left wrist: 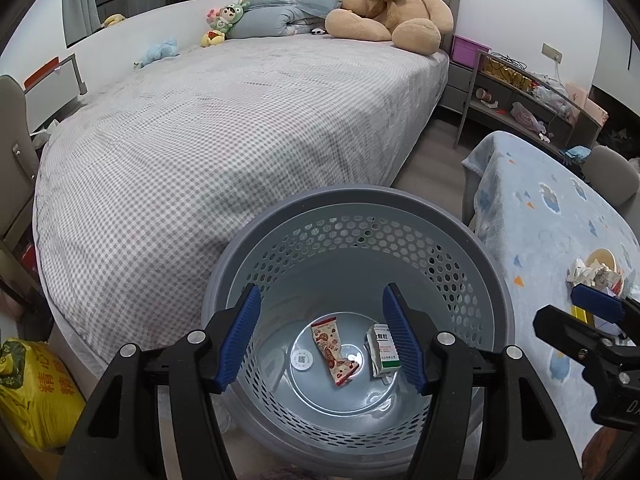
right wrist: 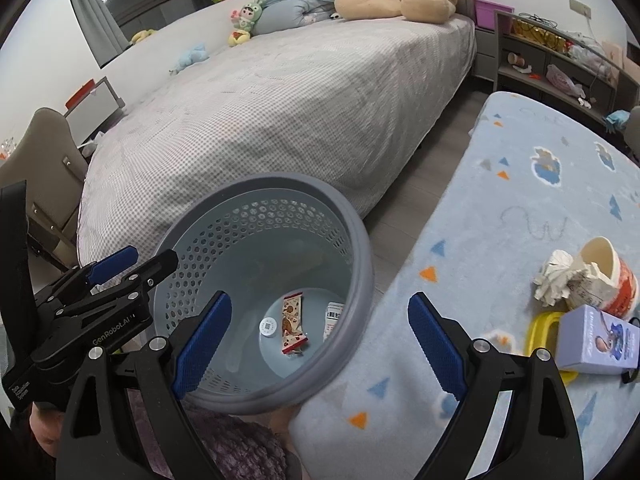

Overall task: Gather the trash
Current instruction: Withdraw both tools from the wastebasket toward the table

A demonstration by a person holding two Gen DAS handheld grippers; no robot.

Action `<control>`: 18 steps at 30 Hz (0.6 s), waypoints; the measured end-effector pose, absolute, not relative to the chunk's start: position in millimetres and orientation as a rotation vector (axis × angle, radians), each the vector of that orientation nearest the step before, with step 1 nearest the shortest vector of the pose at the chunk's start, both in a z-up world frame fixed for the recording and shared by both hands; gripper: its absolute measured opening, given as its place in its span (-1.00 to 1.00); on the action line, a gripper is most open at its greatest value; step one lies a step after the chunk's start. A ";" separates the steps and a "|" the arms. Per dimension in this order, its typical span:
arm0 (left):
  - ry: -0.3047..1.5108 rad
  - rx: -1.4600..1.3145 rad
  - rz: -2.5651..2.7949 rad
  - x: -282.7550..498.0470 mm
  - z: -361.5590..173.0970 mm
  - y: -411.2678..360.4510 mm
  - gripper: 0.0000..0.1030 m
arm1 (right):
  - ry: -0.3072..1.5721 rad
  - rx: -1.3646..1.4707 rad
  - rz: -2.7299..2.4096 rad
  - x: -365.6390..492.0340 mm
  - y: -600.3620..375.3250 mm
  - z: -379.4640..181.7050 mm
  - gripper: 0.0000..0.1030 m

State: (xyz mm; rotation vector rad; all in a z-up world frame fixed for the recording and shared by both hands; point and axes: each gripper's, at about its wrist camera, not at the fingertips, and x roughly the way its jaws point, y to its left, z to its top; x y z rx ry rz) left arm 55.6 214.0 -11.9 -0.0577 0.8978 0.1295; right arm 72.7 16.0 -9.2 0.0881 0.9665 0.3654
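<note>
Left hand-held gripper [left wrist: 322,334] hangs over the grey perforated bin [left wrist: 496,280], jaws partly apart with nothing between them. On the bin floor lie a red-and-cream snack wrapper [left wrist: 334,354], a small white-and-green box [left wrist: 386,350] with Chinese print too small to read, and a round white sticker [left wrist: 301,359] bearing a QR code. Right hand-held gripper [right wrist: 320,334] stands wide and empty, its left pad over the bin mouth, its right pad over the counter [right wrist: 520,184], which is draped in a light blue blanket with a scrawled "W". The black body of the left tool, seen from the right wrist, reads "GenRobot.AI". Trash on the counter: a crumpled tissue [right wrist: 554,280] touching a tipped red-and-white paper cup [right wrist: 608,276], a lilac carton [right wrist: 596,338] with a cartoon figure and unreadable lettering just beside the cup, and a yellow piece [right wrist: 540,330] partly under the carton. The bin sits between the gingham-covered bed [left wrist: 224,136] and the counter. A teddy bear [left wrist: 396,4] sits at the head of the bed
</note>
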 end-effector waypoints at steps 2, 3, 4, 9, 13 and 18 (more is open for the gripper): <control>0.897 -0.048 0.125 53.7 -11.0 210.1 0.19 | 0.965 0.095 0.353 69.0 9.0 -7.6 0.71; 0.897 -0.039 0.120 51.9 -10.5 206.5 0.19 | 0.965 0.099 0.346 66.4 4.6 -7.1 0.71; 0.898 -0.034 0.117 50.4 -10.3 204.2 0.20 | 0.965 0.102 0.339 63.9 0.2 -7.1 0.71; 0.904 -0.018 0.085 40.9 -9.9 184.0 0.21 | 0.973 0.120 0.312 52.2 -19.5 -9.9 0.71; 0.906 -0.005 0.050 33.0 -8.2 164.1 0.23 | 0.977 0.135 0.286 41.2 -38.5 -12.3 0.71; 0.900 0.009 -0.005 27.5 -3.1 132.3 0.25 | 0.985 0.168 0.237 26.6 -71.8 -18.0 0.71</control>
